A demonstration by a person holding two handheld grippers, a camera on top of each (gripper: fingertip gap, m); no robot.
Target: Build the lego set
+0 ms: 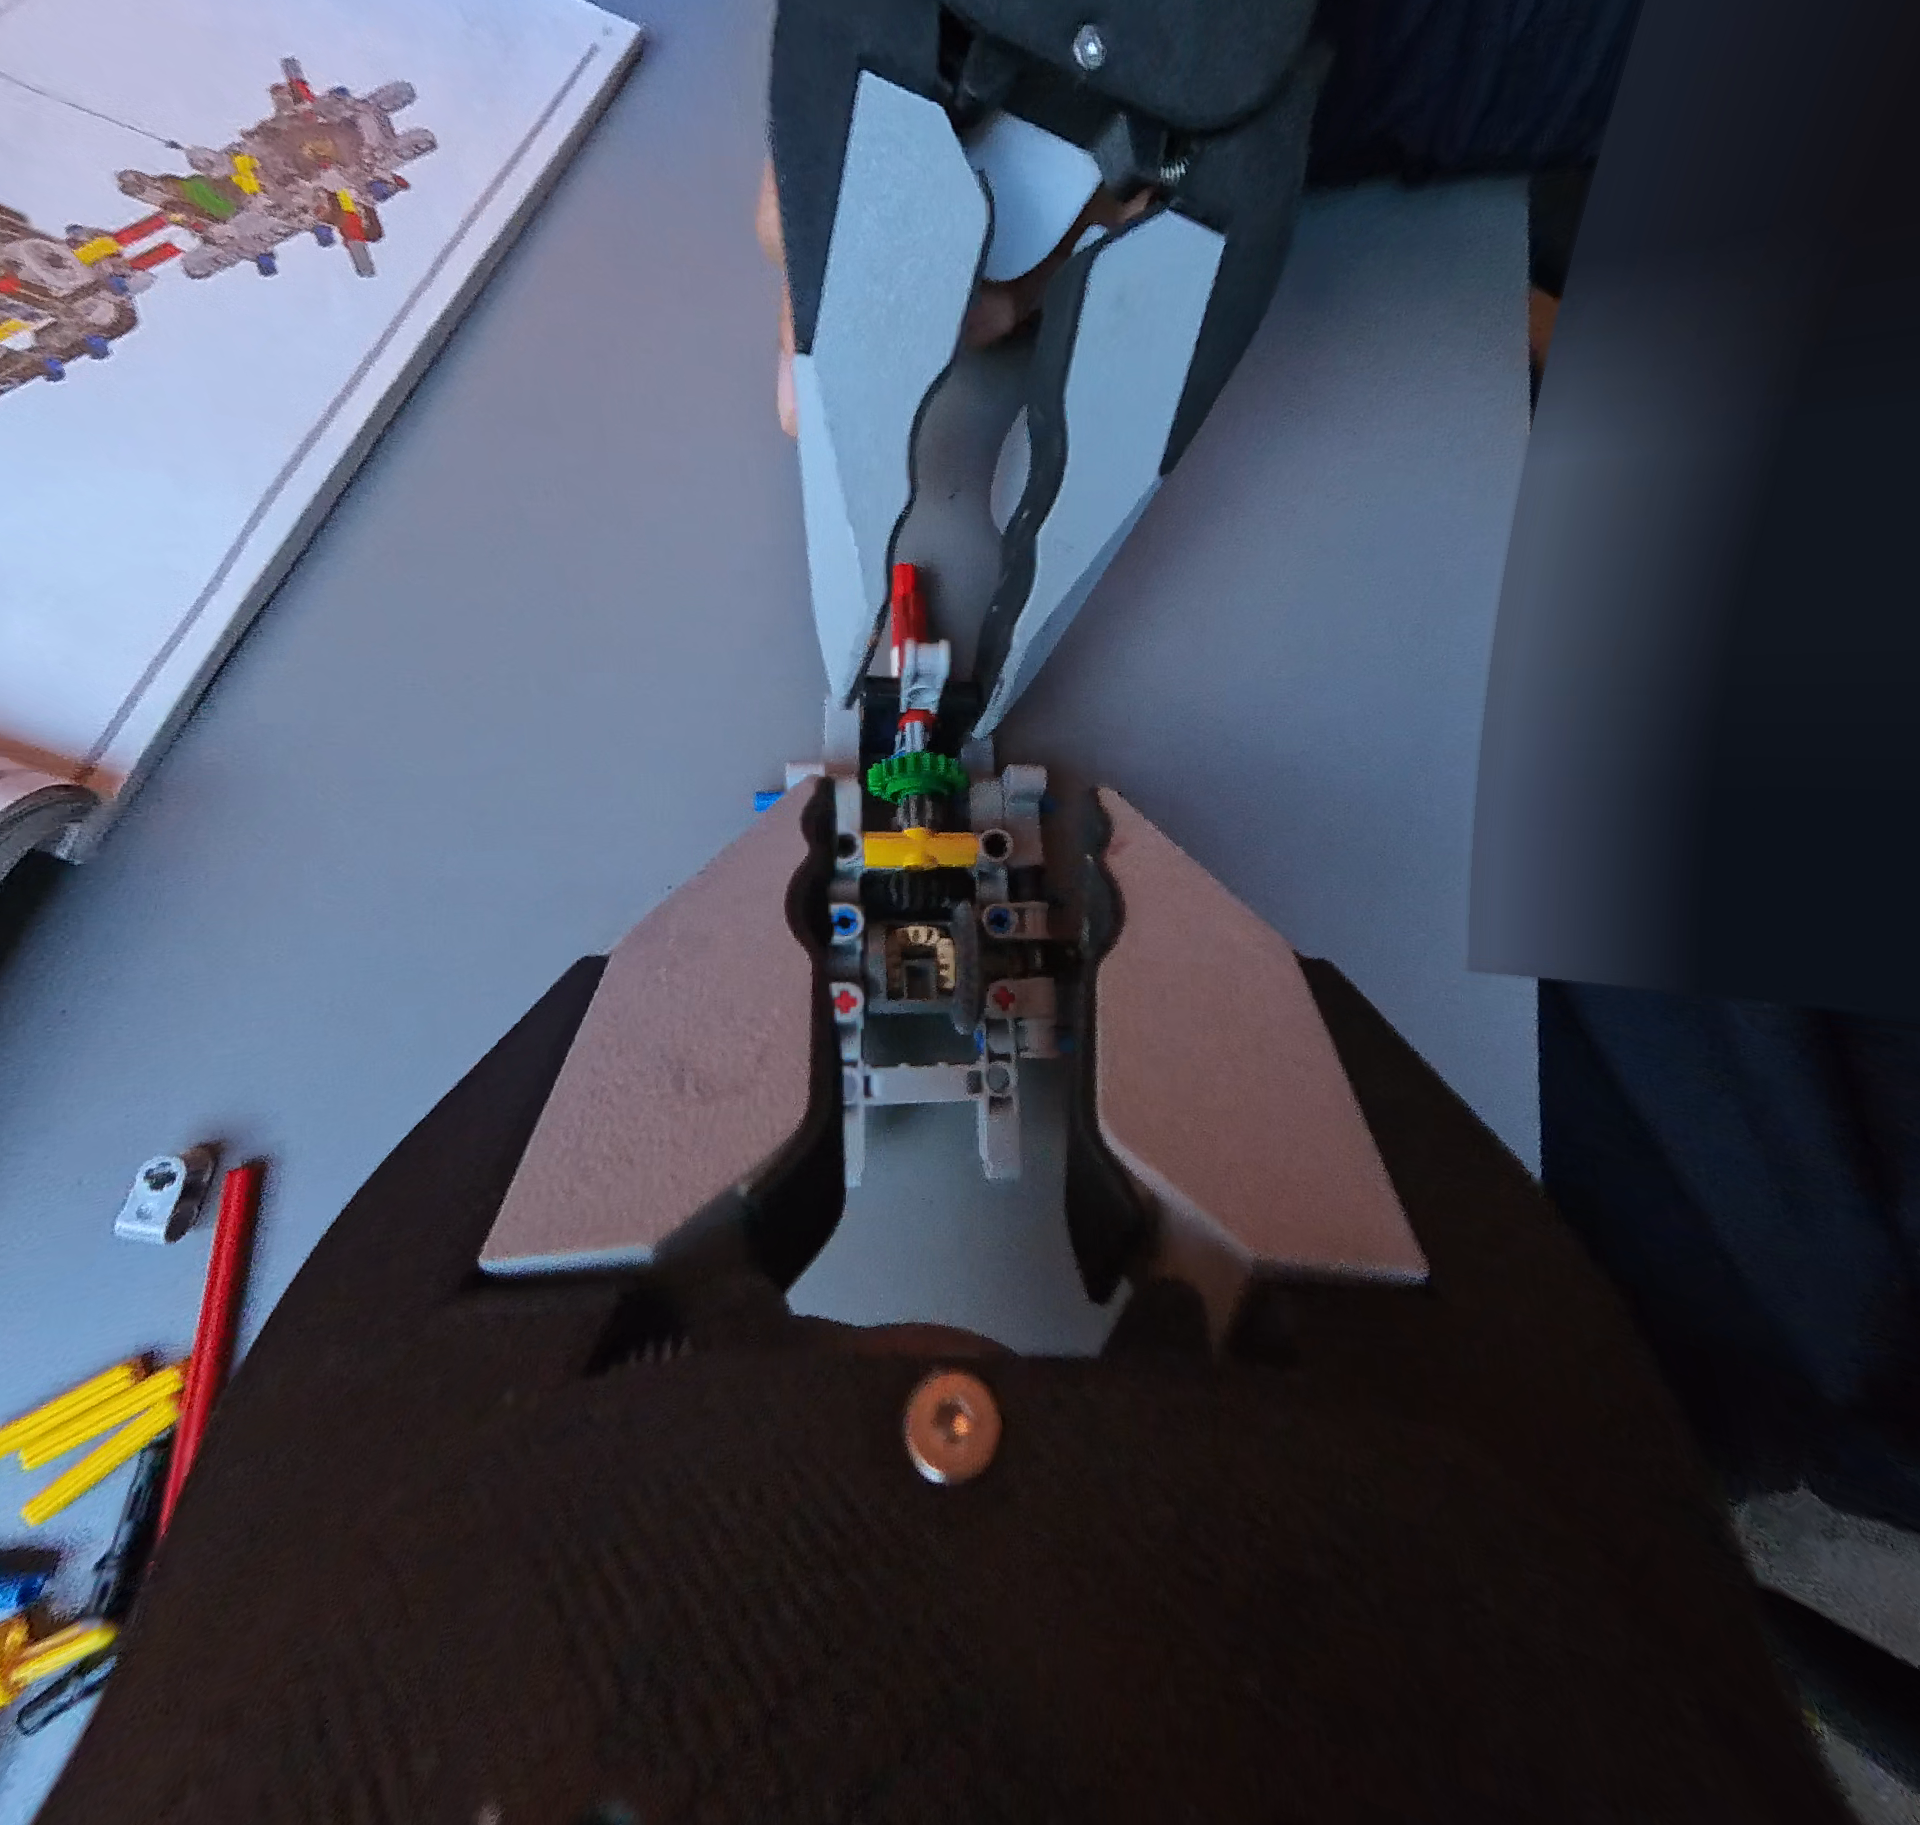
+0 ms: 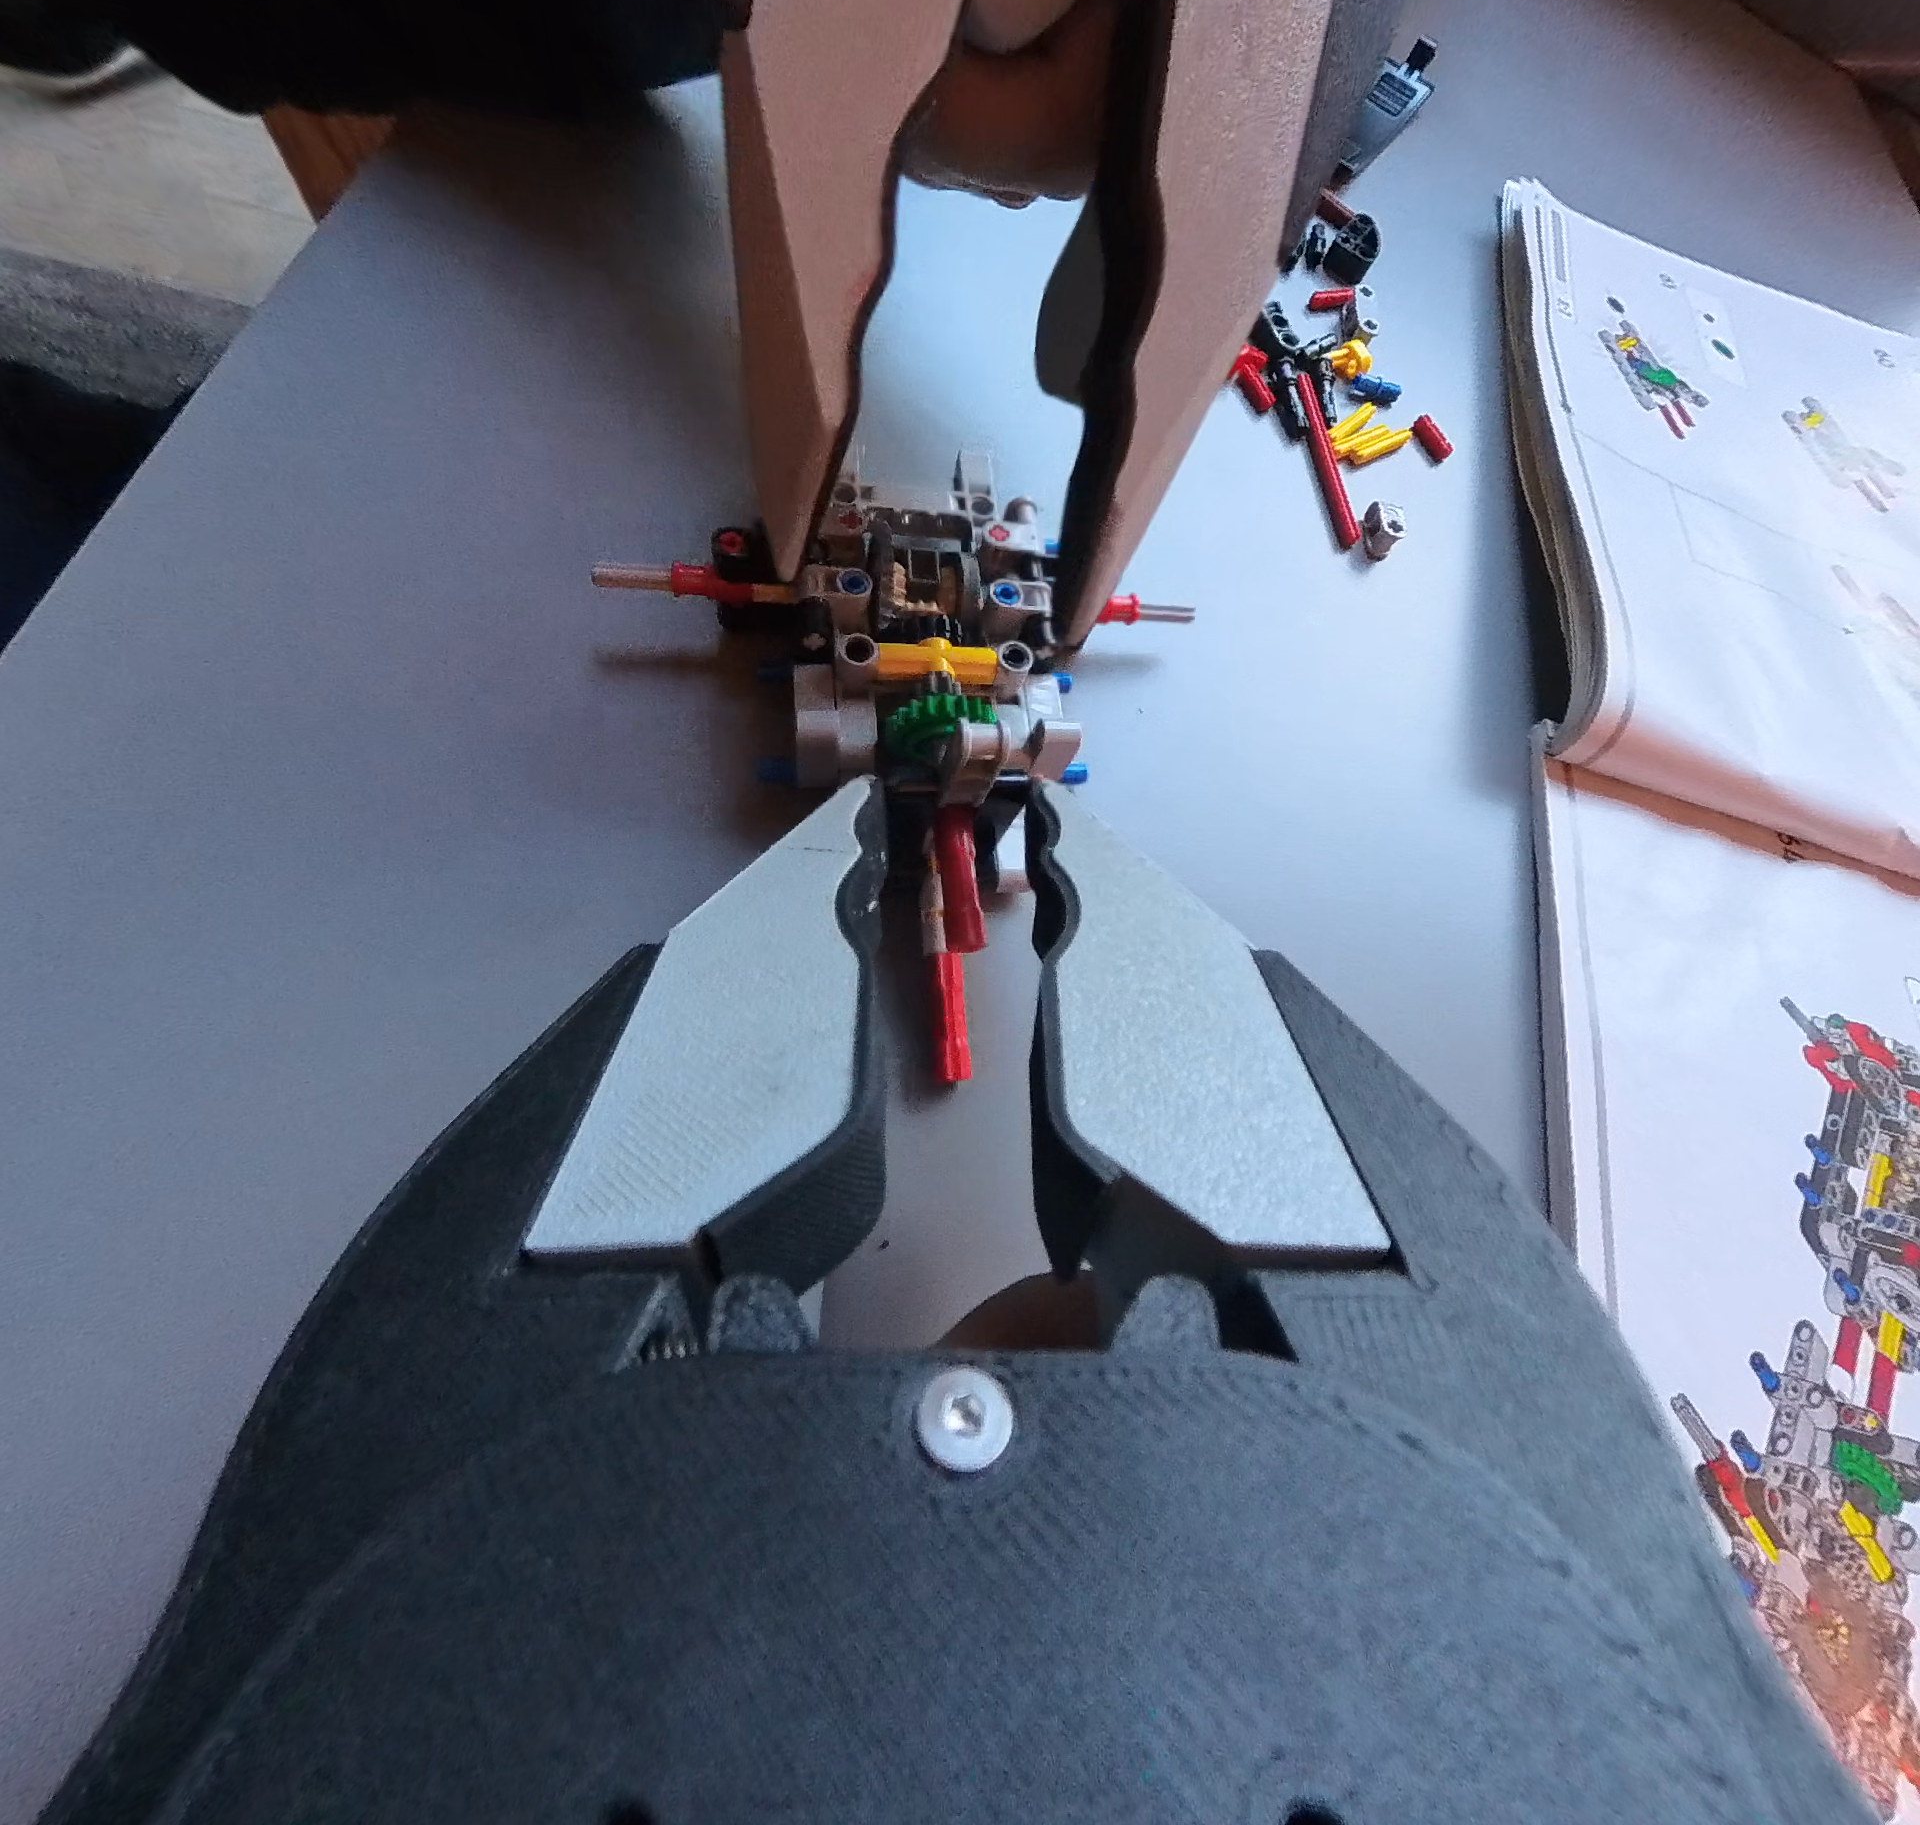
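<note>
Between the two facing tongs, on the plain grey table (image 2: 364, 632), a small grey toy-brick gearbox assembly with a yellow cross-piece and green gear (image 1: 914, 944) is sitting. Its long axis is running straight from one tool to the other.

The left gripper (image 1: 956, 799), with its brown fingers (image 1: 707, 1027), is straddling the wider gearbox end. Its fingers are spread to either side of the frame. One pad is lying close against the frame. A dark sliver is showing at the other, so a firm press cannot be told.

The right gripper (image 2: 953, 793), with its grey fingers (image 2: 748, 1027), is meeting the opposite, narrow end. Its tips are pinching the black block there, just behind the gear. A red cross-shaped plastic axle (image 2: 951, 996) is pointing out of that end, back between the grey fingers and along the same line.

Thin axles with red bushes (image 2: 665, 578) are sticking out sideways, across that line.

A scatter of loose red, yellow and black pieces (image 2: 1340, 404) is lying well apart to one side. An open printed booklet (image 2: 1714, 476) is lying beyond them.
</note>
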